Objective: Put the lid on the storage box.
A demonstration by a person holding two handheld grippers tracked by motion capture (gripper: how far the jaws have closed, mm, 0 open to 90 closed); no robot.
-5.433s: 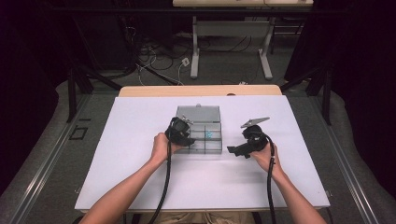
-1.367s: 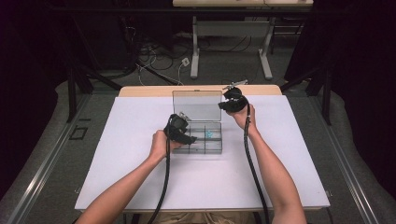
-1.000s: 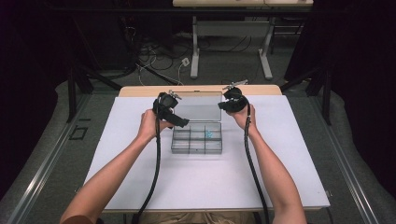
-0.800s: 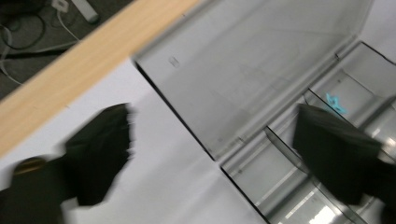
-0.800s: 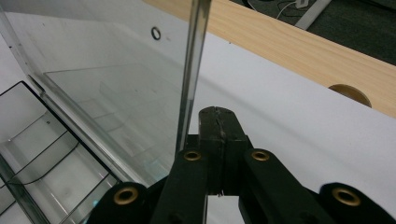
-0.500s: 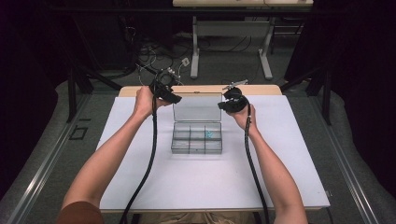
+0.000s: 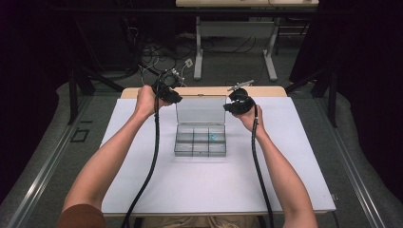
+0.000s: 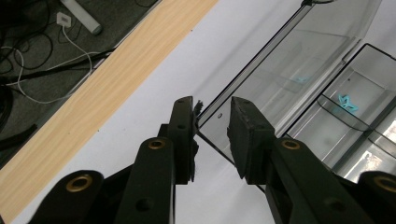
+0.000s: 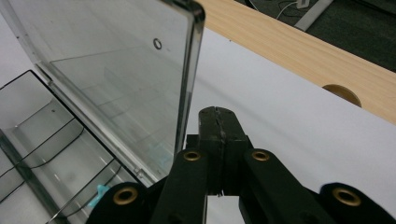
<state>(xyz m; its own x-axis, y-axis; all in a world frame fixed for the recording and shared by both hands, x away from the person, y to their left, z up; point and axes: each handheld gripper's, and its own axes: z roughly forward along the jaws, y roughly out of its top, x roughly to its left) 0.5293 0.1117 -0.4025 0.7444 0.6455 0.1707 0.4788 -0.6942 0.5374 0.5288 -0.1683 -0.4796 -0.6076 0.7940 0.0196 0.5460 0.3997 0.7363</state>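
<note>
I have my left gripper (image 8: 212, 116) up at the far left corner of the clear lid (image 8: 289, 79); in the left gripper view its 2 black jaws rise from the bottom centre of the frame and have just been closing, with the lid's corner edge between them. A gap shows between the right pad and the plastic, so I cannot tell if the pads truly pinch the corner. In the high view this gripper (image 7: 167, 91) sits upper left of centre, at the lid's top left corner.

My right gripper (image 9: 218, 122) is clenched, jaws pressed flat together with nothing between them. In the right gripper view it stands at the bottom centre, just beside the lid's (image 9: 116, 70) right edge, which rises upright to the left of the jaws; I cannot tell whether they touch. In the high view it (image 7: 234, 105) is right of centre, at the lid's top right corner.

The lid (image 7: 200, 110) stands raised from the back of the clear compartment box (image 7: 199, 141), which lies in the middle of the white table (image 7: 142, 190). A small turquoise piece (image 8: 346, 101) lies in 1 compartment, at the right edge of the left gripper view. Beyond the white surface runs a wooden strip (image 9: 299, 51), then dark floor with cables (image 8: 28, 79).
</note>
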